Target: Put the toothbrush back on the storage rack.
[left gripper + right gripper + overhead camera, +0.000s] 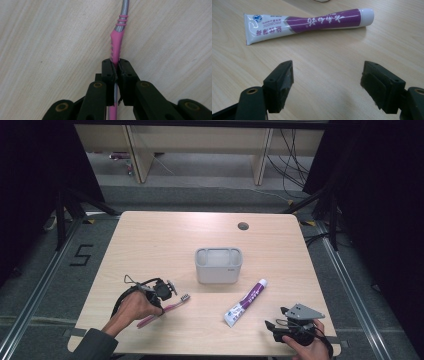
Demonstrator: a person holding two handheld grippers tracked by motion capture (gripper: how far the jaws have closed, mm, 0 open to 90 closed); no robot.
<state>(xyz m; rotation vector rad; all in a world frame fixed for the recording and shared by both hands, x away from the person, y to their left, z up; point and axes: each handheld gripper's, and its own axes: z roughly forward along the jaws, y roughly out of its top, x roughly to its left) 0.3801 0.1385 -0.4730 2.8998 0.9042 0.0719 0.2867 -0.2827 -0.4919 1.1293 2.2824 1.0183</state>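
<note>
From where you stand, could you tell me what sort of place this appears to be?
Probably a lab recording station, not a bathroom: a bare wooden table stands between black curtains, a floor mark reads 5, and cables trail behind. A toothbrush, toothpaste and holder look like props.

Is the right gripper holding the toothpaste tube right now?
No, the right gripper has its jaws wide open over bare table, and the toothpaste tube lies untouched beyond them.

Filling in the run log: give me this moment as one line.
left gripper: shut on pink toothbrush, lying on table | right gripper: open, short of toothpaste tube | grey holder: behind
</note>
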